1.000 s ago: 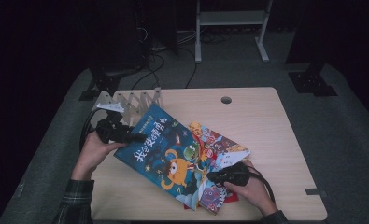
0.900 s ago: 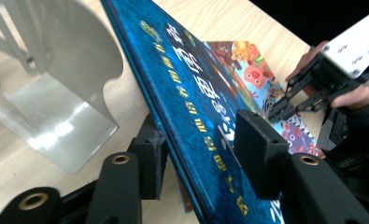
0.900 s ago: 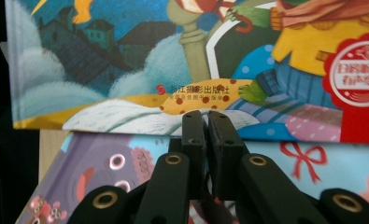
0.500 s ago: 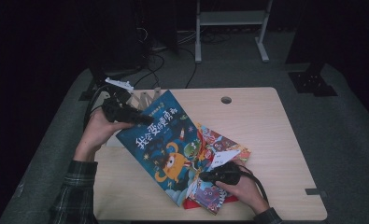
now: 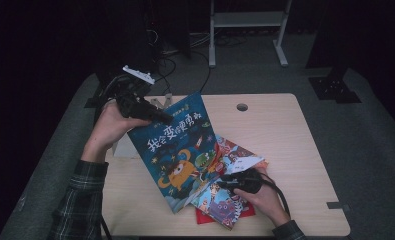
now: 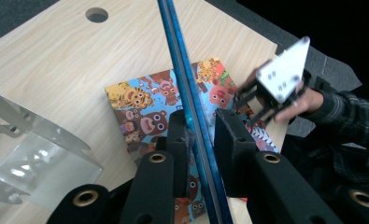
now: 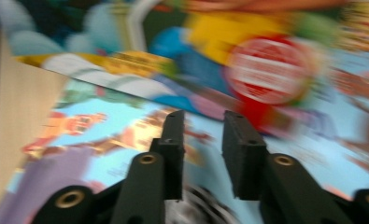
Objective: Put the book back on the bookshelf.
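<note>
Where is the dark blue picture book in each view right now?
High view: the blue book tilts up at centre, its top left corner in the left gripper.
Left gripper view: the book's thin blue edge runs up between the jaws.
Right gripper view: blurred; its lifted cover seems to cross the top.
Shared landmark: the colourful animal book lying flat on the table underneath.

A large blue picture book [image 5: 177, 147] stood tilted over the middle of the light wooden surface [image 5: 285, 130], its lower edge resting on two colourful picture books [image 5: 225, 195] near the front edge. A clear plastic rack [image 6: 32, 154] sat towards the left edge, behind them.
</note>
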Available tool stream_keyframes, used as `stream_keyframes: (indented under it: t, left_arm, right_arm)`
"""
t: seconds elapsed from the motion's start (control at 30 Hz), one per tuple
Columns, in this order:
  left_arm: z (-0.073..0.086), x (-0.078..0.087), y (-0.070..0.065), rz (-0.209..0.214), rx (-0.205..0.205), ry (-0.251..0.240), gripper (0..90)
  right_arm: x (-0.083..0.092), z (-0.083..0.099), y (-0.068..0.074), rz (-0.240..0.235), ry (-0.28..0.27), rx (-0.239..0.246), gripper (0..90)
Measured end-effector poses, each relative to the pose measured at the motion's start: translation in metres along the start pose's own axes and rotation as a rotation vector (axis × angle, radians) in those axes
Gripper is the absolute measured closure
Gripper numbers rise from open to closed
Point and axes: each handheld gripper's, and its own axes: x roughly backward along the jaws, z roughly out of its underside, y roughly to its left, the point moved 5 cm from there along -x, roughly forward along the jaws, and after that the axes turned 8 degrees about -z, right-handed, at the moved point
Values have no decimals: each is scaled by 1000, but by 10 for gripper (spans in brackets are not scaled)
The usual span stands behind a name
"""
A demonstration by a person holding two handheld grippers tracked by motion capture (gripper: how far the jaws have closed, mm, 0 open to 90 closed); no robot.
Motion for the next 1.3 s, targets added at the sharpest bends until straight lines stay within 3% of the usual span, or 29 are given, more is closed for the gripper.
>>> stream_keyframes:
  t: [0.27,0.37,0.5,0.6,0.7,1.0,1.3]
  left_arm:
    - [-14,7,-16,9,-35,49,805]
    - [-17,9,-20,-6,-48,74,809]
    - [-19,12,-26,-18,-70,90,817]
    - [-20,16,-27,-42,-71,106,823]
    - [-20,18,-27,-52,-74,118,826]
    - [-15,31,-20,-99,-62,131,826]
    - [-3,54,-1,-140,-12,106,825]
  right_arm:
    - [51,31,-52,244,-73,-153,456]
    - [73,44,-75,346,-107,-229,405]
    - [91,59,-95,444,-118,-306,392]
    - [99,68,-104,491,-132,-337,393]
    - [100,76,-111,501,-149,-366,387]
    - [111,86,-127,600,-170,-412,371]
    - [108,96,-135,634,-115,-430,370]
